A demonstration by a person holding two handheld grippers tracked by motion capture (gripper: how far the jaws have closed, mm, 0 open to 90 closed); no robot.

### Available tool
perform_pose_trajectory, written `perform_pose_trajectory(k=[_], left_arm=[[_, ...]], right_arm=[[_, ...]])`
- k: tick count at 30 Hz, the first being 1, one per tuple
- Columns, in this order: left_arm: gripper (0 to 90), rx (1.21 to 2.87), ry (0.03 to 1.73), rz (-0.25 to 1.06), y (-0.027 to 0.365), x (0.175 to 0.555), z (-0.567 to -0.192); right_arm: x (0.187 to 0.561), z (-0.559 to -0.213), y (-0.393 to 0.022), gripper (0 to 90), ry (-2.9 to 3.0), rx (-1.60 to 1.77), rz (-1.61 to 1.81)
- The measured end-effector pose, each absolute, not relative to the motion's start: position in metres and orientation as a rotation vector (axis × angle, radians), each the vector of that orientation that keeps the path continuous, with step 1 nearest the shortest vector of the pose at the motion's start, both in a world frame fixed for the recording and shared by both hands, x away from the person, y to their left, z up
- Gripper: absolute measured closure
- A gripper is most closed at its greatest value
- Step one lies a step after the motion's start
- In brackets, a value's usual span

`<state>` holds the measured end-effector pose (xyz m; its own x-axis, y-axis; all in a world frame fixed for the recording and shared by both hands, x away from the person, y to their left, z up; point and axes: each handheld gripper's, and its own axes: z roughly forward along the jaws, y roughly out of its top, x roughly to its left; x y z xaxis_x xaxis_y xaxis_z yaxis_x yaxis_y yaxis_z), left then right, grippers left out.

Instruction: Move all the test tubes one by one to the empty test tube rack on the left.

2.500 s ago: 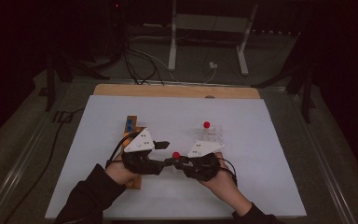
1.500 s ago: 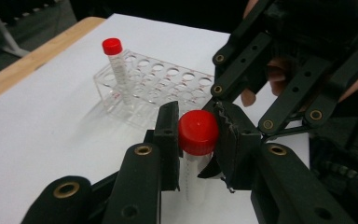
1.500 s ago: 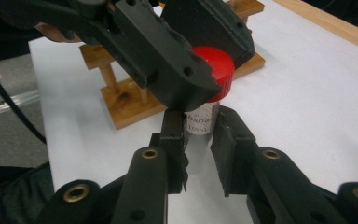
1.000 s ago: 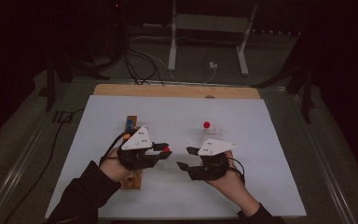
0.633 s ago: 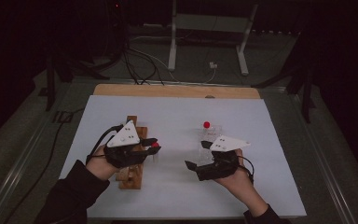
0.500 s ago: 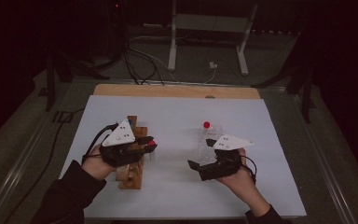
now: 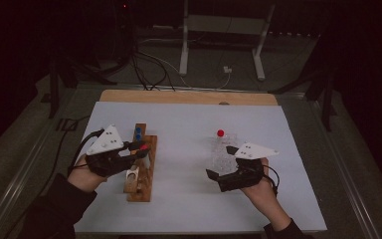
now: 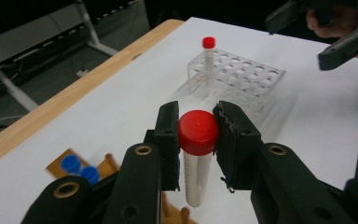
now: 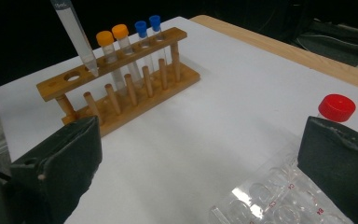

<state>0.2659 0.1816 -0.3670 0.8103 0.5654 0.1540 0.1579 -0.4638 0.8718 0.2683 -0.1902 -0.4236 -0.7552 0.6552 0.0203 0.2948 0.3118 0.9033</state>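
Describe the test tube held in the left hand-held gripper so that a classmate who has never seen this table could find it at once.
Start at the wooden rack on the left of the white table. Just above it the left hand-held gripper clamps a clear tube with a red cap. It is off any rack, unlike the blue-capped tubes, orange-capped tubes and the red-capped one in the clear rack.

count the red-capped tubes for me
2. One red-capped tube is clamped by its cap in the left gripper, above the wooden rack. The other stands upright in the clear plastic rack.

Left hand-held gripper (image 8: 196, 135) clamped, right (image 9: 200, 163) wide
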Motion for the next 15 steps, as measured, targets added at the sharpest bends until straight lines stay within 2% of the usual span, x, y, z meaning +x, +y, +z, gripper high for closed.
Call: perform_pose_trajectory(k=[15], left_arm=[[72.2, 2.007, 0.619, 0.591, 0.210, 0.263, -0.373]], right_arm=[[0.268, -0.424, -0.191, 0.0, 2.232, 0.847, 1.423]])
